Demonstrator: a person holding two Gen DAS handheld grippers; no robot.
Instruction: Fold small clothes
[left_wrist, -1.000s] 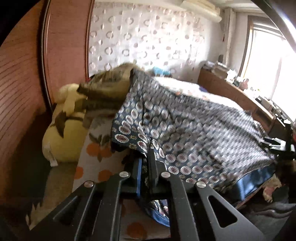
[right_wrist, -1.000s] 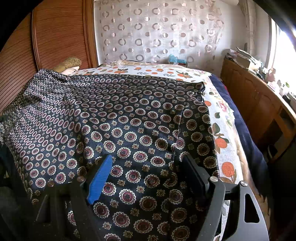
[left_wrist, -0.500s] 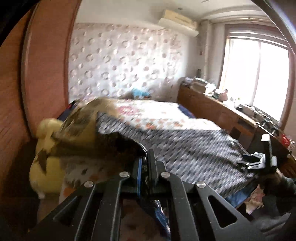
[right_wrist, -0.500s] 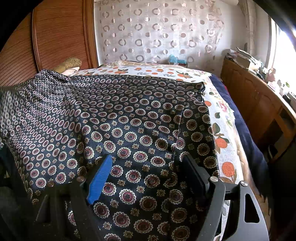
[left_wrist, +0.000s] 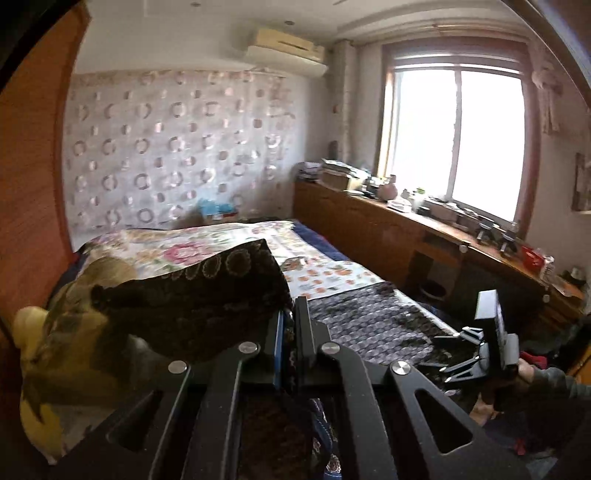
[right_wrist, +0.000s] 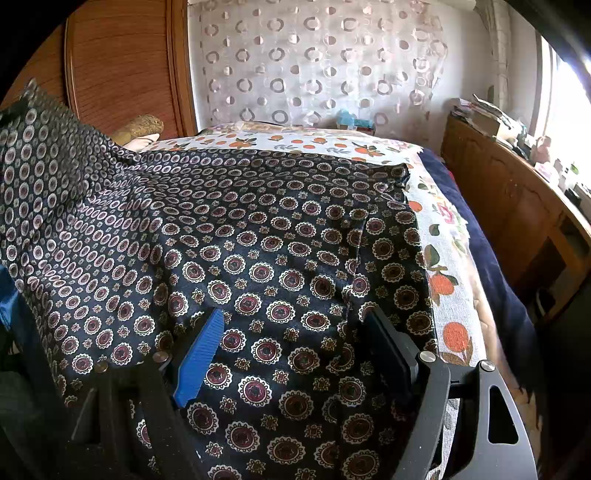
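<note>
On the bed (right_wrist: 454, 229), the left gripper (left_wrist: 290, 332) pinches the patterned garment (right_wrist: 258, 258), hiding its corner; the right gripper (right_wrist: 291, 343) hovers wide open, its base cut off.

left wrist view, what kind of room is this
Most likely a home bedroom: a bed with a floral sheet, a wall air conditioner above patterned wallpaper, and a cluttered wooden counter beneath the window.
</note>
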